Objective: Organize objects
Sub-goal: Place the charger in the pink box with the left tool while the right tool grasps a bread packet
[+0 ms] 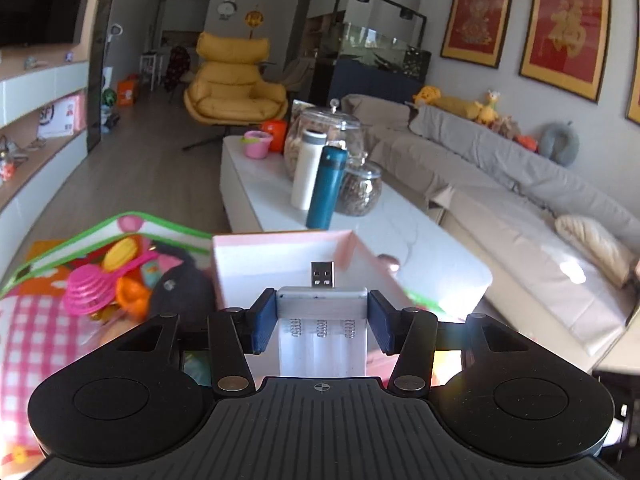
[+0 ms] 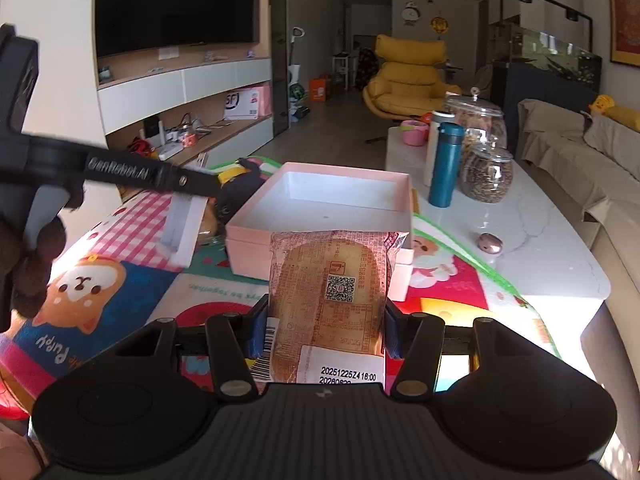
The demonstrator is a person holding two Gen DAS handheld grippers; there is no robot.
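The left gripper (image 1: 322, 314) clamps a white plastic USB battery charger (image 1: 322, 326), ribbed and boxy, its metal plug jutting over the pink cardboard box (image 1: 280, 264); the right gripper (image 2: 326, 326) pinches a crinkly, clear-wrapped bread packet (image 2: 330, 300) at the box's (image 2: 320, 216) near wall; the box, square and open, sits on a glossy cartoon mat (image 2: 132, 280) at the marble table's (image 2: 540, 240) near end; a smooth teal flask (image 2: 444, 164) stands upright beyond.

Home living room, grey sofa (image 1: 500, 184), yellow armchair (image 1: 234, 84), wall television (image 2: 176, 4), framed pictures (image 1: 566, 28)
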